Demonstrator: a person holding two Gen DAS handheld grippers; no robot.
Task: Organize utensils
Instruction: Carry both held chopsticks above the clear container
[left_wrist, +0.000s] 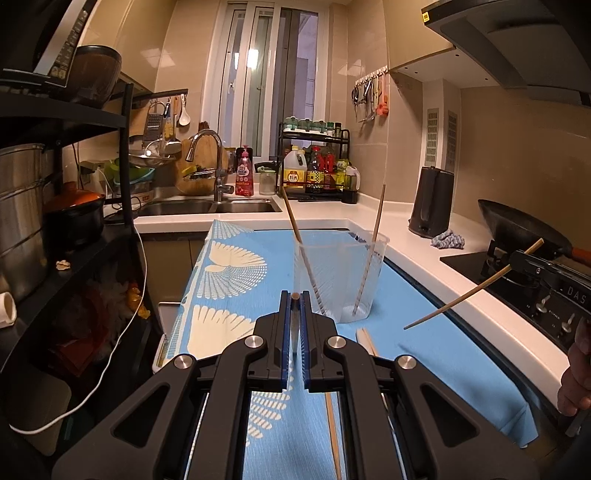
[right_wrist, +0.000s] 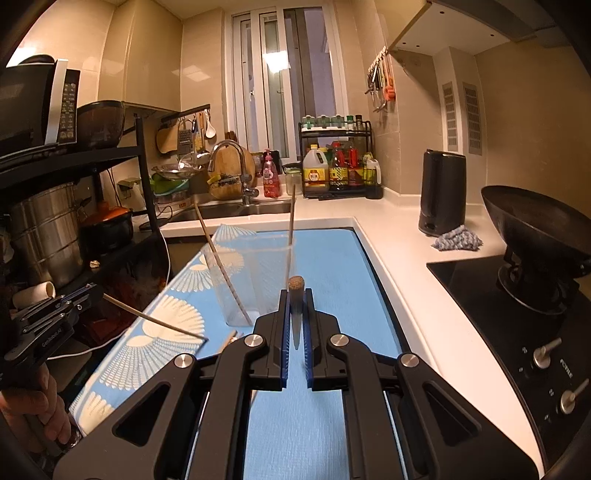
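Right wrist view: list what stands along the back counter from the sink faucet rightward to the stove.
Faucet → pink dish soap bottle → black condiment rack → black kettle → blue rag → wok on the stove.

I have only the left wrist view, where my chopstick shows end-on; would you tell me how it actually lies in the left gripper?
Observer: In the right wrist view, the left gripper is shut on a chopstick that slopes down toward the clear cup.
Operator: Thank you. Is its tip above the rim?
Observer: No. The tip sits low, left of the cup's base, near loose chopsticks on the blue cloth.
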